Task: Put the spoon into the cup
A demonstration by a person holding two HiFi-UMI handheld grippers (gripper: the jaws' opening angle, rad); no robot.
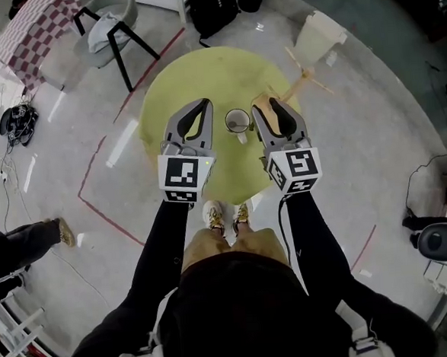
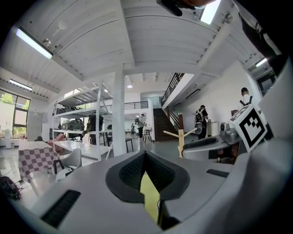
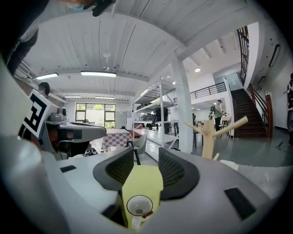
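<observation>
My left gripper (image 1: pixel 202 107) has its fingers pressed together; my right gripper (image 1: pixel 267 108) stands parted, holding nothing. The cup (image 1: pixel 237 121) sits between them on the round yellow table (image 1: pixel 200 69), bare top beyond it, a brown bit (image 3: pixel 145 213) at its rim

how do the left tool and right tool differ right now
The left tool has its jaws shut, tips touching; the right tool has its jaws apart. The right tool's own view frames the white cup between its jaws; the left tool's shows a sliver of yellow table. Both are empty and flank the white cup.
</observation>
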